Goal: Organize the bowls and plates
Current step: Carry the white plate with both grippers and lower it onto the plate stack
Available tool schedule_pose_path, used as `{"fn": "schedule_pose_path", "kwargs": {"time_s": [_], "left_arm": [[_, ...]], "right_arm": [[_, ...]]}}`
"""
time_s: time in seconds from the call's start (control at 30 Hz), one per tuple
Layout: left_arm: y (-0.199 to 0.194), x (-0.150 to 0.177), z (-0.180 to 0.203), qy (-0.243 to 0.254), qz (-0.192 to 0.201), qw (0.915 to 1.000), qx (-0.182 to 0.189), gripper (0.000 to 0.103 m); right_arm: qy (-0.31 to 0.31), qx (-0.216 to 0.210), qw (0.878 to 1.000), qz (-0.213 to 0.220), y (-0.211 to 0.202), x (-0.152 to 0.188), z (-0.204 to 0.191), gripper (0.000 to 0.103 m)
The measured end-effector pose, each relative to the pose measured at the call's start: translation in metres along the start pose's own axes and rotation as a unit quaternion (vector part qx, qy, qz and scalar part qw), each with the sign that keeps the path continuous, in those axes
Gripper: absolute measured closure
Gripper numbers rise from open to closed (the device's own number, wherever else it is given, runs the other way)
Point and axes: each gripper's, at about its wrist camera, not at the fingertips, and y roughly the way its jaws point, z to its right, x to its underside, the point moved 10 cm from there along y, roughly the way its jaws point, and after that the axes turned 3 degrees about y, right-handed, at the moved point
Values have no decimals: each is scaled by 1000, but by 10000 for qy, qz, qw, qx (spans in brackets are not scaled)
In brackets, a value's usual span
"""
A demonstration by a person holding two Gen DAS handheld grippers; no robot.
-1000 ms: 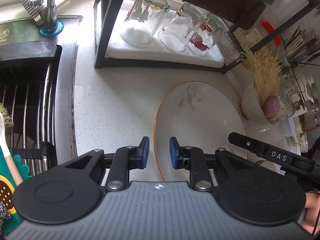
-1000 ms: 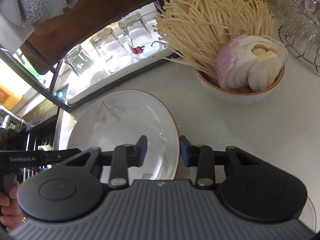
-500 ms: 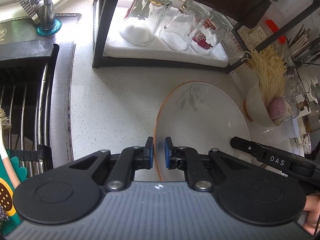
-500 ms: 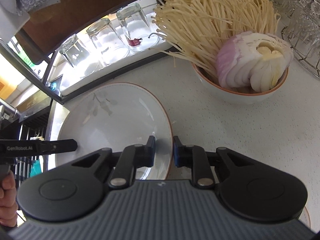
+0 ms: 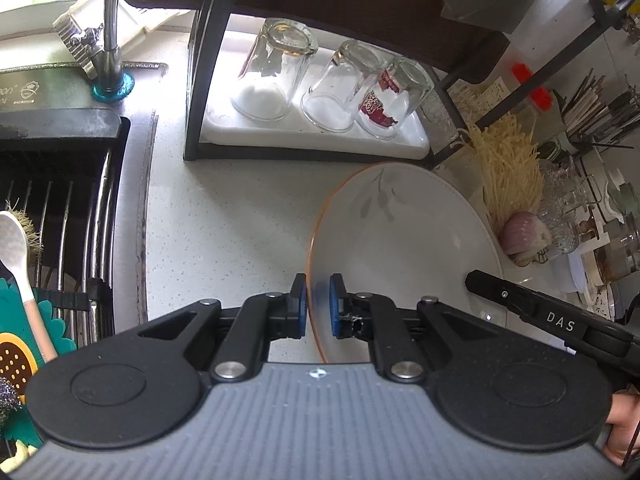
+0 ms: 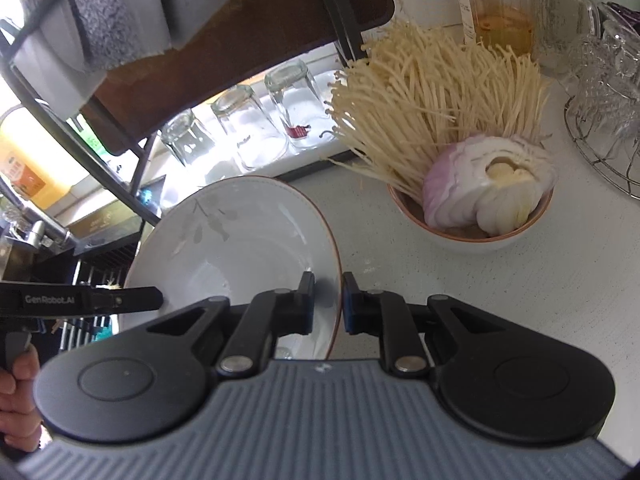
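At about nine o'clock in the left wrist view a sink rack [image 5: 60, 220] holds a white spoon [image 5: 18, 240] and a brush. At twelve o'clock, three upturned glasses [image 5: 332, 80] stand on a white tray under a dark shelf frame. The plate [image 5: 400, 248], white porcelain with an orange rim and a leaf print, lies at centre on the counter [image 5: 224, 220]; the left gripper [image 5: 318, 306] is nearly closed over its left rim and the right gripper [image 6: 327, 304] likewise pinches the opposite rim. It looks stiff, glossy, slippery and breakable, so gripping the rim on both sides seems wise. At two o'clock a bowl [image 6: 472, 236] holds enoki mushrooms [image 6: 432, 96] and sliced onion [image 6: 484, 184].
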Motion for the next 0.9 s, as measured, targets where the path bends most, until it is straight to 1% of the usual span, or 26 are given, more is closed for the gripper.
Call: {"fn": "schedule_pose_path", "kwargs": {"time_s": [0.13,0.3,0.47,0.73,0.9], "left_arm": [[-11,2,11,111,44,9999,-31,90],[-21,10,28,54,129,9999,-20,90],[-29,21,47,142,186,9997,100,90],[-27,41,70,229,97,9994,226,90],[-23,54,83,234,-22,9992,320,90]], "right_arm": [[-70,-59,9999,91,-14,-1,2,86],[-109,-67,9998,163,-35,0,8,86],[-141,18,9995,281,-57,2,15,86],[-31,113,9995,293,-82,21,34,87],[-16,292,9992,289,-94,36,48,87]]}}
